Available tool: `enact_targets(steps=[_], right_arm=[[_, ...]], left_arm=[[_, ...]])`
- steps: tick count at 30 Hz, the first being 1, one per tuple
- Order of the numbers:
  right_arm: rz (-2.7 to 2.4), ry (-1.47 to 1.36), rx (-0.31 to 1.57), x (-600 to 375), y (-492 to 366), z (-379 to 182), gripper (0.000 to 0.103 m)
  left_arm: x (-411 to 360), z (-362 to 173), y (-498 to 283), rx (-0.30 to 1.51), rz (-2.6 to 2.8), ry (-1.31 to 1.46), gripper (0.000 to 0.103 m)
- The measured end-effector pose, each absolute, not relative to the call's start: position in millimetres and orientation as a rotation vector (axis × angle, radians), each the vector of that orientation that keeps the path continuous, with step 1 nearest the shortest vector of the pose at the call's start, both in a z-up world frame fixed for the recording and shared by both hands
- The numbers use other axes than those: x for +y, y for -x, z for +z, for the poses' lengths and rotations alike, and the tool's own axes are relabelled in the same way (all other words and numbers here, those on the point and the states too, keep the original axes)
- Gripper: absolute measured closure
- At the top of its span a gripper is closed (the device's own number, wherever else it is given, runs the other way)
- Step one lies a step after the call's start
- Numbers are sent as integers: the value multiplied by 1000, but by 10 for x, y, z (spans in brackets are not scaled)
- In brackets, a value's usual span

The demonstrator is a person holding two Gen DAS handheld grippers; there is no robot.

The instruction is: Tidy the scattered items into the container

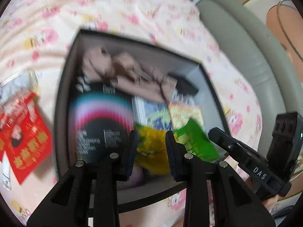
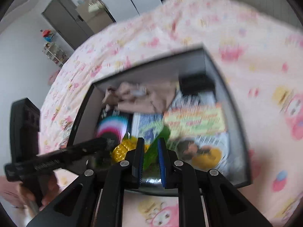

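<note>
Red foil is seen at the far left of the left wrist view: a crinkled red packet (image 1: pixel 24 138) lies on the pink printed bedsheet (image 1: pixel 132 9), outside the container and still to be tidied. Next to the right, the dark open box (image 1: pixel 62 87) is already well filled, with a black booklet bearing coloured arcs (image 1: pixel 100 121), beige cloth (image 1: pixel 121 70) and printed leaflets.

Over the box's near edge the left gripper (image 1: pixel 151 141) is held with its jaws apart; a yellow wrapper (image 1: pixel 151 151) shows between them, though through the blur no pad appears to press on it, so it is judged released.

Further right, a green wrapper (image 2: pixel 151 151) is pinched in the right gripper (image 2: pixel 150 147), whose blue pads are closed narrowly on it above the box interior.

These wrappers are judged very light, thin and slick, crumpling readily and not fragile. Hold is best taken across a flat edge or sealed seam, where the film is doubled and less likely to slip. The red packet would be lifted most surely by its free corner, since the soft sheet beneath yields under pressure.
</note>
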State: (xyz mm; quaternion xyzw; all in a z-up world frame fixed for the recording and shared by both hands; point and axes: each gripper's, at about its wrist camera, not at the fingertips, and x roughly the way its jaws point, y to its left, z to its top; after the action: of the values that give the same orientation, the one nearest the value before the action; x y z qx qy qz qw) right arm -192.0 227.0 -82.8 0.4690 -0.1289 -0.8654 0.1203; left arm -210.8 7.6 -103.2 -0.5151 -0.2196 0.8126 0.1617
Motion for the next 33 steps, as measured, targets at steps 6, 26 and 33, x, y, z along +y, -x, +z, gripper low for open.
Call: enact_targets(steps=[6, 26, 33], right_arm=[[-2501, -1379, -300, 2095, 1874, -859, 90], [-2776, -1208, -142, 2036, 1411, -393, 56], [-2862, -1131, -60, 1904, 1013, -25, 54]], left_arm=[[266, -1131, 2074, -547, 2266, 1503, 74], [407, -428, 1512, -179, 2693, 1236, 40], [114, 1, 1101, -248, 2865, 1134, 27]])
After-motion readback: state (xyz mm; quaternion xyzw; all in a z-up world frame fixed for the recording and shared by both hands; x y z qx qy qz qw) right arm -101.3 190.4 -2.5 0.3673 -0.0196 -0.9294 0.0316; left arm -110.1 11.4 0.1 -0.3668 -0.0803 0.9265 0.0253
